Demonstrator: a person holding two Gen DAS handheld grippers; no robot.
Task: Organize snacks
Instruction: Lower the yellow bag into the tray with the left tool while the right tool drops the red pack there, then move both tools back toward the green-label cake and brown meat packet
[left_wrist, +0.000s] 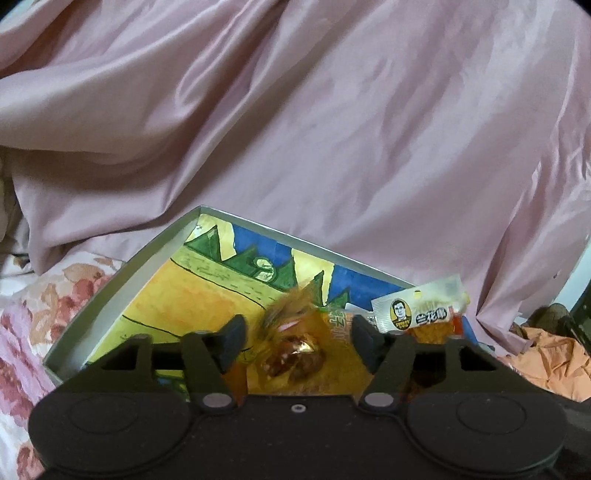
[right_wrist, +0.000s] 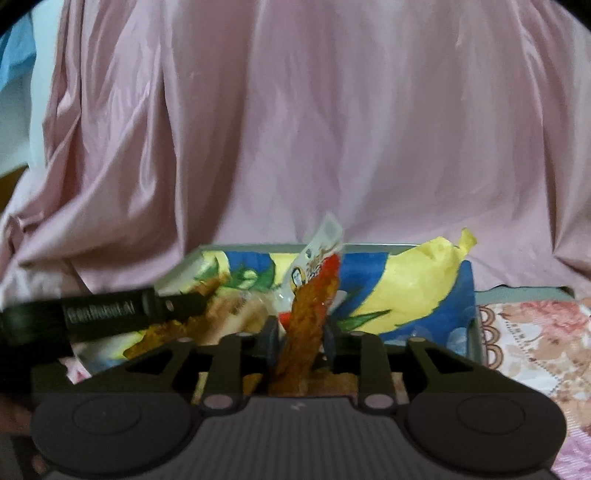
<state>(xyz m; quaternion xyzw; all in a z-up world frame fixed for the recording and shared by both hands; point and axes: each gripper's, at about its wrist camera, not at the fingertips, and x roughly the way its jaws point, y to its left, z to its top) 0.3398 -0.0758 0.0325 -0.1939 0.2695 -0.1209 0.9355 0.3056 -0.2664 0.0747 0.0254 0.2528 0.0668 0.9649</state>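
Observation:
A shallow grey box (left_wrist: 110, 295) with a painted yellow, green and blue picture on its floor lies on the bed. My left gripper (left_wrist: 299, 341) hangs over it with jaws apart; a blurred clear-wrapped brown snack (left_wrist: 295, 354) sits between the fingers, untouched by the pads. A white and orange snack packet (left_wrist: 421, 314) stands at the box's right. In the right wrist view my right gripper (right_wrist: 301, 341) is shut on that orange spicy-strip packet (right_wrist: 312, 314), held upright over the box (right_wrist: 476, 328). The left gripper's black body (right_wrist: 110, 314) shows at left.
Pink satin cloth (left_wrist: 332, 129) drapes behind the box. A floral bedspread (right_wrist: 535, 343) lies under and around it. Crumpled orange fabric (left_wrist: 550, 362) sits at the right. A lifted yellow part of the painting (right_wrist: 413, 280) rises in the box.

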